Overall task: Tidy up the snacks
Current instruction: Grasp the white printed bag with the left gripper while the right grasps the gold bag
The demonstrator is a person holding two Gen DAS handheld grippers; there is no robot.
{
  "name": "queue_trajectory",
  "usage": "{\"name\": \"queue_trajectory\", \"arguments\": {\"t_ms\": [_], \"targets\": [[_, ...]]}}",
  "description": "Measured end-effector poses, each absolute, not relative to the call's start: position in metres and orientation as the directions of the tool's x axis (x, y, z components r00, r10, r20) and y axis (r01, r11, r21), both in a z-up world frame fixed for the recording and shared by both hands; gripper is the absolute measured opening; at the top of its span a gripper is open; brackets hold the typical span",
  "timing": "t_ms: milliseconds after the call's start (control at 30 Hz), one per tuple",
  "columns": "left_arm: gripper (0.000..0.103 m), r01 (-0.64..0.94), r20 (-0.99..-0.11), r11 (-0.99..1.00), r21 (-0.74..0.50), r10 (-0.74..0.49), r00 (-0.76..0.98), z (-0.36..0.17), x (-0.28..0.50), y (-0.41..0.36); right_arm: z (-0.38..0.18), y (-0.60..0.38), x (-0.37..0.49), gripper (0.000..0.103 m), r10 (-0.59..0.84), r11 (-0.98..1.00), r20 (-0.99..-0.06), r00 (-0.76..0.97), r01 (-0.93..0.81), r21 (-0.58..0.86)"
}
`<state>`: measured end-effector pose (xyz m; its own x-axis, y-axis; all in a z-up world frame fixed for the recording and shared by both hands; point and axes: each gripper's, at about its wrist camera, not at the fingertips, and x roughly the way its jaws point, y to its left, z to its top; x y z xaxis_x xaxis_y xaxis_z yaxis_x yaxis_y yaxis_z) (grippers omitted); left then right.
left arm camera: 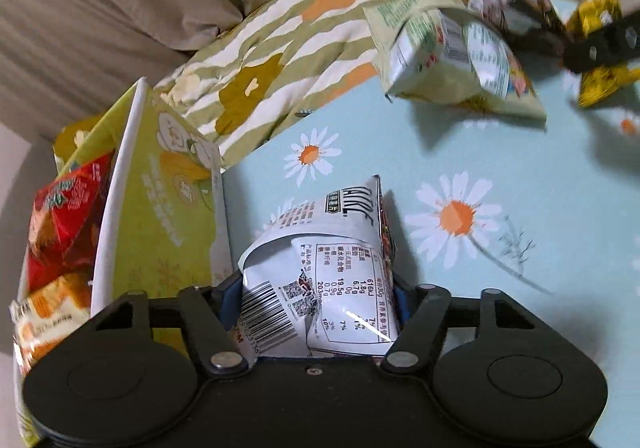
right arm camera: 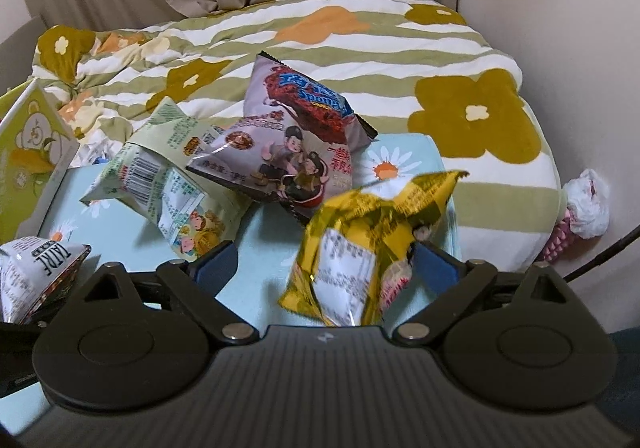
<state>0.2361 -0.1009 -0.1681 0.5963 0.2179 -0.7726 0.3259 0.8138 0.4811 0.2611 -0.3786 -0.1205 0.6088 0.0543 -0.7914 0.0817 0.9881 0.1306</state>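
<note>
We found the left gripper [left arm camera: 318, 308] clenched on a white snack packet [left arm camera: 320, 280], barcode and nutrition panel facing the camera; the foil was buckled between the blue pads, consistent with a squeeze firm enough to lift it. The packet sat low over the daisy-print sheet [left arm camera: 520, 151], just beside the green carton [left arm camera: 172, 215] that already held a red packet [left arm camera: 68, 215] and an orange packet [left arm camera: 52, 308]. We judged the carton to be the collecting point, which would explain why this packet was taken up so close to its open side.

The right gripper [right arm camera: 326, 268] stood released, jaws wide. A yellow packet [right arm camera: 360, 248] lay between its pads, near the right pad, but we saw no pinch; the packet looked blurred. We judged this hand to be positioned for its own pickup.

Two more snacks remained unsorted on the sheet: a pale green packet [right arm camera: 168, 183] and a grey sponge-cake packet [right arm camera: 296, 135], leaning against each other before the striped floral quilt [right arm camera: 400, 59].
</note>
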Motion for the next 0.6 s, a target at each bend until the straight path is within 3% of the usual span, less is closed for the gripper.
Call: {"name": "queue_trajectory", "arguments": {"t_ms": [400,433,467,600], "targets": [[0.069,0.277,-0.783,0.875,0.396,0.165,0.6,-0.147,0.22,-0.108,-0.129,-0.396,0.266,0.1,0.081,0.97,-0.794,0.603,0.135,0.202],[0.069,0.272,-0.783,0.878,0.393,0.164,0.601,-0.145,0.219,-0.108,-0.13,-0.398,0.266,0.097,0.087,0.968,-0.793,0.602,0.136,0.209],[0.069,0.267,-0.782,0.883,0.387,0.161,0.602,-0.143,0.218,-0.109,-0.131,-0.399,0.267,0.084,0.091,0.968,-0.796,0.598,0.135,0.212],[0.069,0.25,-0.776,0.896,0.366,0.146,0.613,-0.135,0.214,-0.109,-0.133,-0.403,0.266,0.08,0.112,0.964,-0.797,0.593,0.131,0.233]]}}
